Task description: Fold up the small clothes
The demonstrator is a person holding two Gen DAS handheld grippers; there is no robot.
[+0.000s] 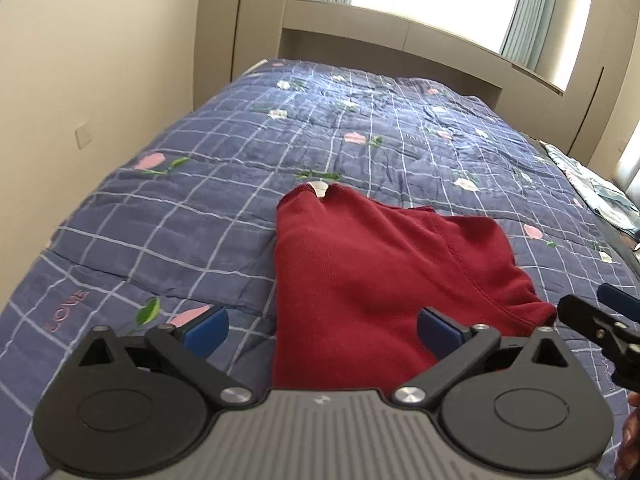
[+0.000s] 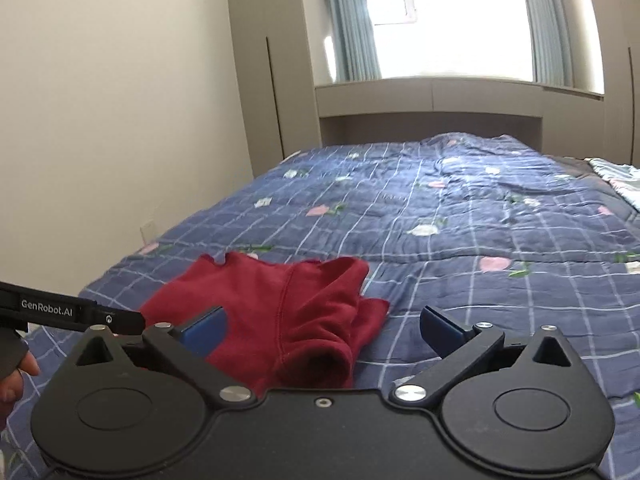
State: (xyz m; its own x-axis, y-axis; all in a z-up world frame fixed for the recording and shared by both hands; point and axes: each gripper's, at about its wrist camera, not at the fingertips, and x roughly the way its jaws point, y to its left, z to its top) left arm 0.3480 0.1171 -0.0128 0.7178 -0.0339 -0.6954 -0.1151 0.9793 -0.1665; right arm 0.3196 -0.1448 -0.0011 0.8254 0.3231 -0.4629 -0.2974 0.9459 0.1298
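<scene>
Both grippers wide apart, nothing held; red garment (image 1: pixel 360 264) lies partly folded on the quilt (image 1: pixel 160 208), centre-low in frame.
Left gripper (image 1: pixel 322 330) and right gripper (image 2: pixel 324 330) straddle its near edge, likely let go to set the fold; long axis runs away toward the window (image 2: pixel 448 20), neck end far.

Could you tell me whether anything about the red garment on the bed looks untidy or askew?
Yes. The red garment is folded unevenly on the quilt: a loose flap sticks out on the right, and its edges are not lined up. Nothing looks damaged.
</scene>
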